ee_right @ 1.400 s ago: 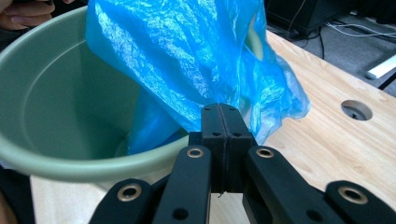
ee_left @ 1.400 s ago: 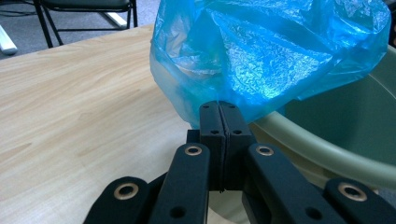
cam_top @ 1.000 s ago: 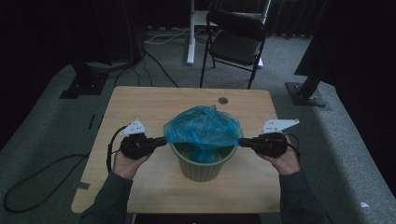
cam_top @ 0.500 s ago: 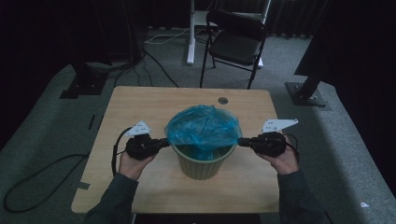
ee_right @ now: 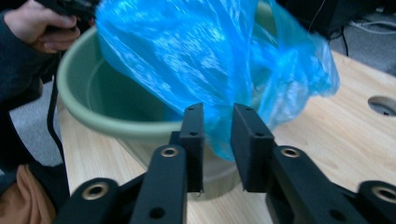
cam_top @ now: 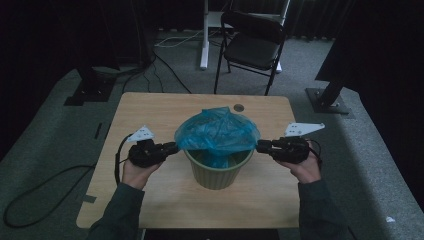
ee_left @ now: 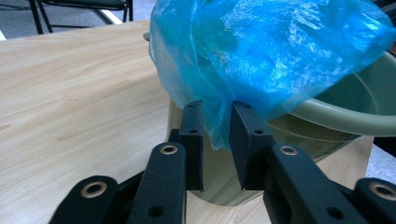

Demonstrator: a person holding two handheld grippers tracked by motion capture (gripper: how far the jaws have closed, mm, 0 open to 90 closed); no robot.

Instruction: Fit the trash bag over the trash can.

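Both pairs of my jaws had just been opening and stood parted, the blue plastic bag's [ee_left: 261, 51] edge hanging loose in each gap. My left gripper [cam_top: 170, 148] sat just beside the bag's left side, my right gripper [cam_top: 262, 146] just beside its right. The bag draped over the rim of the green bin [cam_top: 216, 172], bunched and puffed above the opening. The bin stood mid-table on the wooden table [cam_top: 150, 107]. Beyond the far edge, a black folding chair [cam_top: 252, 42] on grey carpet.

One bucket [cam_top: 216, 172] — one blue bag [cam_top: 218, 132] — two grippers — one chair [cam_top: 252, 45].
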